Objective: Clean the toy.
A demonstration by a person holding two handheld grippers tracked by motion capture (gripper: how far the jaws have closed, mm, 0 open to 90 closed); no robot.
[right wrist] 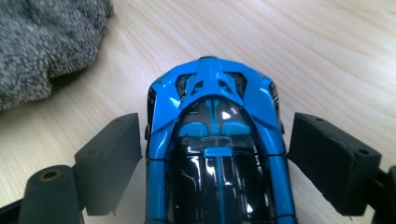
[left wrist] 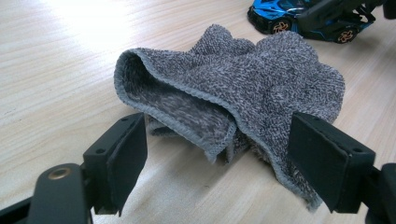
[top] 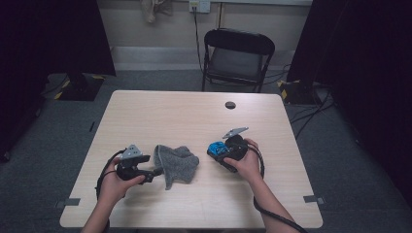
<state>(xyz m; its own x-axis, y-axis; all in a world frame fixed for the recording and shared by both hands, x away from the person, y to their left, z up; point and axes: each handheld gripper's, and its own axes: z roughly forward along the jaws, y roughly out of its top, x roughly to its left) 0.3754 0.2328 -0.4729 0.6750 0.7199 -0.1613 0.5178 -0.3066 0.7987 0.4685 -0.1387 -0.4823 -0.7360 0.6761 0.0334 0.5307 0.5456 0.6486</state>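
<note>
Right gripper [top: 224, 151]: jaws apart, straddling blue toy car [right wrist: 217, 154], gap visible each side, pads not pressing. Car rests on desk [top: 194, 116], right of centre, near grey cloth [top: 176, 164]. Left gripper [top: 154, 171]: jaws apart, set either side of cloth's near edge, right jaw close against fabric, left jaw clear of it. Cloth lies crumpled on desk between both grippers, one hemmed fold raised
</note>
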